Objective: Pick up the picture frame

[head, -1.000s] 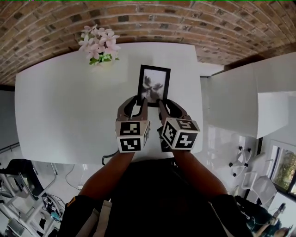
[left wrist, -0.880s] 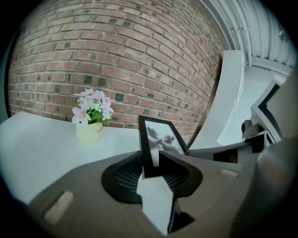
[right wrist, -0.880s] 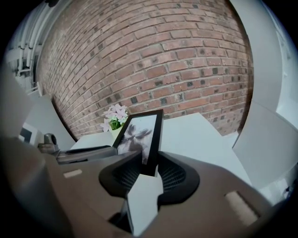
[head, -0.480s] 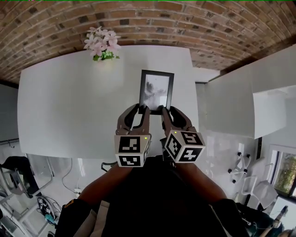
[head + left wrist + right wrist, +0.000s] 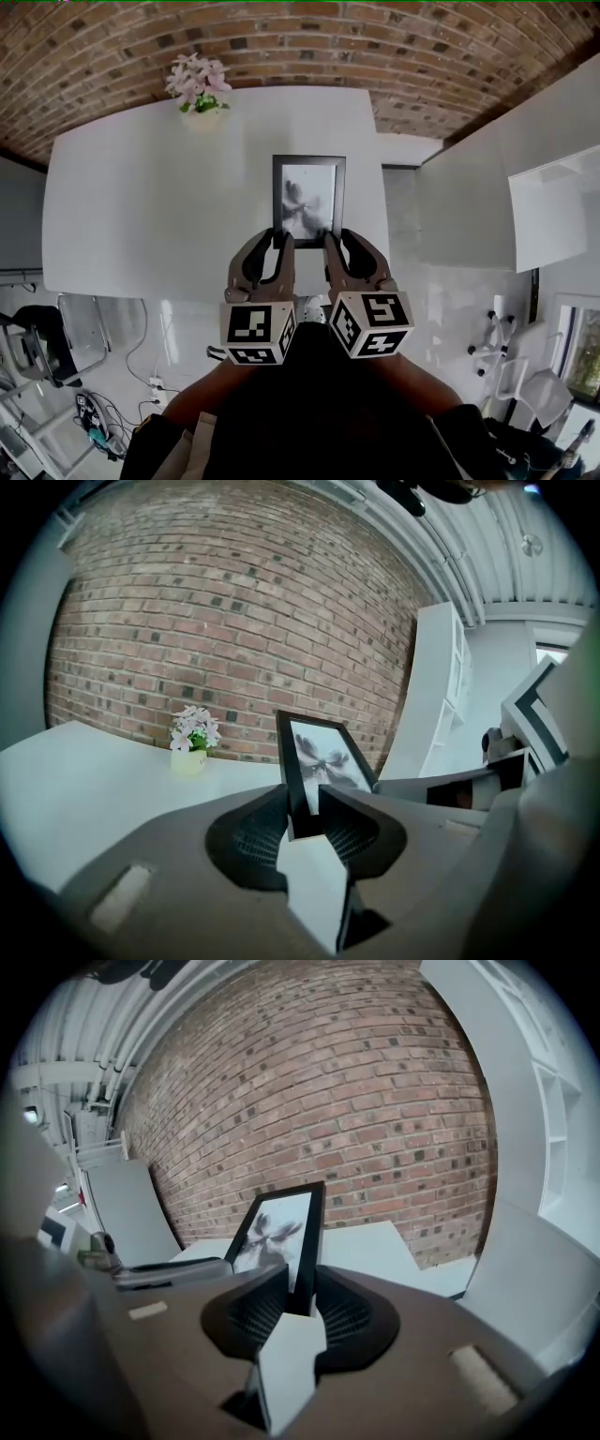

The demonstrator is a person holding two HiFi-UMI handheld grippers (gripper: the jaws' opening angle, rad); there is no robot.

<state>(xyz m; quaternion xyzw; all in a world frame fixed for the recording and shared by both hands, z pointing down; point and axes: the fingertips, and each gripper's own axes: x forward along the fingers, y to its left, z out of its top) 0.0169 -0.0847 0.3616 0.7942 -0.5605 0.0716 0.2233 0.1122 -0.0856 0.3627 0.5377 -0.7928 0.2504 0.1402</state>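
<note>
The black picture frame (image 5: 308, 197) with a grey flower print hangs tilted above the white table (image 5: 141, 206), held by its near edge. My left gripper (image 5: 275, 240) pinches the frame's near left corner, and the right gripper (image 5: 335, 240) pinches the near right corner. Both pairs of jaws are closing, with the frame's edge between their pads. In the left gripper view the frame (image 5: 319, 757) rises out of my left gripper (image 5: 302, 806). The right gripper view shows the frame (image 5: 277, 1227) standing in my right gripper (image 5: 300, 1290).
A small pot of pink flowers (image 5: 197, 80) stands at the table's far left, near the brick wall (image 5: 309, 42). A white cabinet (image 5: 469, 206) adjoins the table on the right. Chairs and cables (image 5: 56, 375) lie on the floor at the lower left.
Both grippers have drawn back toward the person and risen, carrying the frame with them. It now hangs over the table's near part instead of lying further back.
</note>
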